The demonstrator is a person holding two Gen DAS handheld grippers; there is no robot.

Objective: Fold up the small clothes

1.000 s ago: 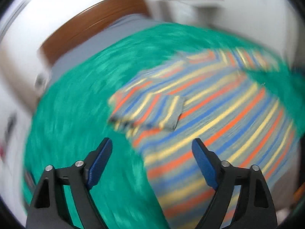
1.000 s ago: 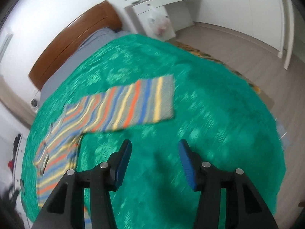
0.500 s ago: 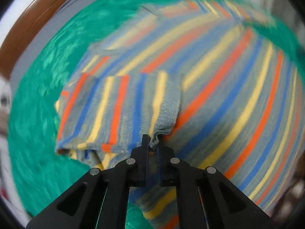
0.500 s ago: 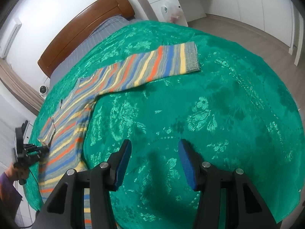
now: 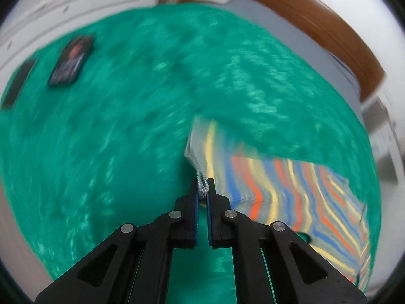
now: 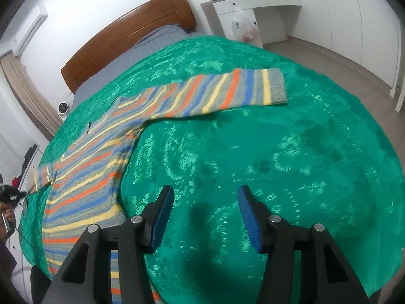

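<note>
A striped sweater point(image 6: 101, 162) in grey, orange, blue and yellow lies on a green bedspread point(image 6: 278, 164). Its right sleeve point(image 6: 227, 93) stretches out flat toward the far right. My left gripper point(image 5: 202, 190) is shut on the grey cuff of the left sleeve point(image 5: 265, 177) and holds it pulled out to the side; it also shows at the left edge of the right wrist view point(image 6: 10, 195). My right gripper point(image 6: 205, 202) is open and empty above bare bedspread, well short of the right sleeve.
A dark flat phone-like object point(image 5: 72, 60) lies on the bedspread far left. A wooden headboard point(image 6: 131, 33) is at the back. A white desk point(image 6: 248, 7) with a plastic bag stands beyond the bed's right corner.
My left gripper closed on the folded sleeve cuff and has pulled it off the sweater body, out to the side. My right gripper stayed open and drifted slightly over the bedspread.
</note>
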